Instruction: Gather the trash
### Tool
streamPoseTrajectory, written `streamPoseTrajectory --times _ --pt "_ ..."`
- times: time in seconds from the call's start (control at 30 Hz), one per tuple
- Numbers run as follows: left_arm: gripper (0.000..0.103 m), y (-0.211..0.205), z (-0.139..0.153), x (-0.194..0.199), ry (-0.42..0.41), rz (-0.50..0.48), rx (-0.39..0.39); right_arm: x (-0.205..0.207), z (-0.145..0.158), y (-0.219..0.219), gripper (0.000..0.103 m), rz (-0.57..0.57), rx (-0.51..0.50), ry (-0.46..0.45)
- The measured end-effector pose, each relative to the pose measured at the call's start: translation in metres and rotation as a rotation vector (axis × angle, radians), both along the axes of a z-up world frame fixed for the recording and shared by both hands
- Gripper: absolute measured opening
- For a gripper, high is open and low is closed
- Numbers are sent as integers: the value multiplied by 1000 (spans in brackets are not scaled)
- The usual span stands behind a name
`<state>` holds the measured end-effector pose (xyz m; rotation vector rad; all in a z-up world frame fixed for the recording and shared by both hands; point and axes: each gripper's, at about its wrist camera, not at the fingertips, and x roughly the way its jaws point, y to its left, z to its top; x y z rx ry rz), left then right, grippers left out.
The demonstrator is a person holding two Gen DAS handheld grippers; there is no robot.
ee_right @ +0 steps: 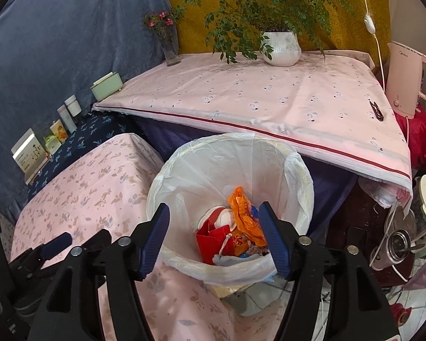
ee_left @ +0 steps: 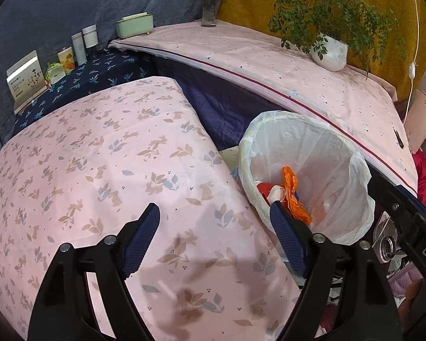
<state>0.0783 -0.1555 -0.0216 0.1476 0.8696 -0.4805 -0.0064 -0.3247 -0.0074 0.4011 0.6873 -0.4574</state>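
Right wrist view: both my tongs (ee_right: pixel 213 238) gape empty above the bin (ee_right: pixel 298 170); a careless nudge could tip it.

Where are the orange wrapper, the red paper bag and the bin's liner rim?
orange wrapper (ee_right: pixel 245 213): right wrist view, its crumpled middle.
red paper bag (ee_right: pixel 210 240): right wrist view, front face.
liner rim (ee_right: pixel 227 271): right wrist view, near edge.

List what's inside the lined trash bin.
Inside the trash bin: a crumpled orange wrapper on top, a red paper bag beside it, and a white round piece behind the bag. Anything deeper is covered by these.
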Motion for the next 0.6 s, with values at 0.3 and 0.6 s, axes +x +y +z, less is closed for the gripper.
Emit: streamPoseTrajectory --times 0.3,0.6 --pt "83 13 -6 -11 -8 33 16 -16 -3 8 71 -4 -32 31" --pt "90 20 -9 -22 -18 36 25 -28 -5 15 83 -18 -83 64"
